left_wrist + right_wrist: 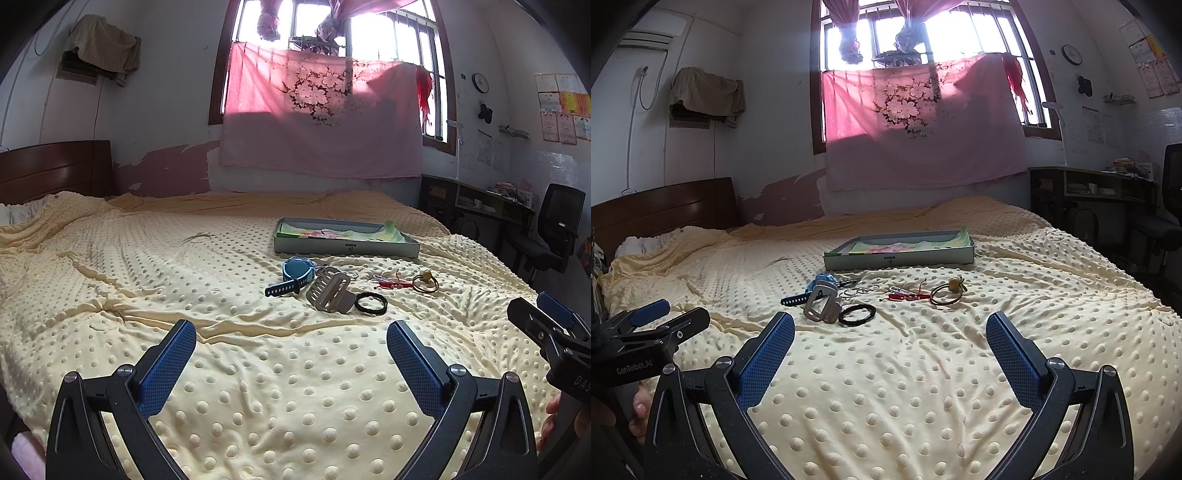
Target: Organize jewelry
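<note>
Bright daylight floods through a barred window (pixel 369 40) half covered by a pink cloth (pixel 317 122); a dark desk (pixel 1089 184) stands beside the yellow-covered bed (pixel 184 266).

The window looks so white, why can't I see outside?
In both wrist views the sun behind the window overexposes it; the right view adds a hazy streak of glare. The bed stays evenly lit, and the fisheye lens bends the walls.

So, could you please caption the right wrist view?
Open right gripper faces jewelry and tray on the bed.
</note>
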The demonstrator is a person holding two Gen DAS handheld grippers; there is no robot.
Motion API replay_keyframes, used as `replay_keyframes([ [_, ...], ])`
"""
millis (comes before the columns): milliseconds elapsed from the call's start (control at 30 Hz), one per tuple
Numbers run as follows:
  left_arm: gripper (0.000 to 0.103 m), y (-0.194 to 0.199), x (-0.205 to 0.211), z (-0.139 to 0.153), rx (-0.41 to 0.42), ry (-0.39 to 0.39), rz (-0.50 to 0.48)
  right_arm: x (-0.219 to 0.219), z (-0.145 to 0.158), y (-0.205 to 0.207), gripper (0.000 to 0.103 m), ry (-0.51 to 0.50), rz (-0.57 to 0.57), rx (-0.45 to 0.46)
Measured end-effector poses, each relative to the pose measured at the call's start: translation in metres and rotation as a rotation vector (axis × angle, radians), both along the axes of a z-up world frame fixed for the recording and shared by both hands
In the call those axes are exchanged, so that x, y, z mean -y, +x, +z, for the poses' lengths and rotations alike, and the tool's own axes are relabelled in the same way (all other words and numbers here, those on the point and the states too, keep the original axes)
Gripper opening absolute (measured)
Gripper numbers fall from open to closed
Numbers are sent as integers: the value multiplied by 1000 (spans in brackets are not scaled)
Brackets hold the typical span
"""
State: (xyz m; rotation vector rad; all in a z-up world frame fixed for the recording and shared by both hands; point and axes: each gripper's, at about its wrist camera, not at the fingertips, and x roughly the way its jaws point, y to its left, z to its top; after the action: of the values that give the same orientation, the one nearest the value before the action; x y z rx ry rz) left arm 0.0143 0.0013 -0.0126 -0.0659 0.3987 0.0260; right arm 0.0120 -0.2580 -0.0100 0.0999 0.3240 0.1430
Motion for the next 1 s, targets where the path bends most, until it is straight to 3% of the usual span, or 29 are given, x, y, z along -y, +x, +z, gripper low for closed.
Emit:
replay_keyframes([
  [1000, 103, -1, 0, 0, -2, -4, -6, 3, 1, -1, 102, 21, 16, -17],
])
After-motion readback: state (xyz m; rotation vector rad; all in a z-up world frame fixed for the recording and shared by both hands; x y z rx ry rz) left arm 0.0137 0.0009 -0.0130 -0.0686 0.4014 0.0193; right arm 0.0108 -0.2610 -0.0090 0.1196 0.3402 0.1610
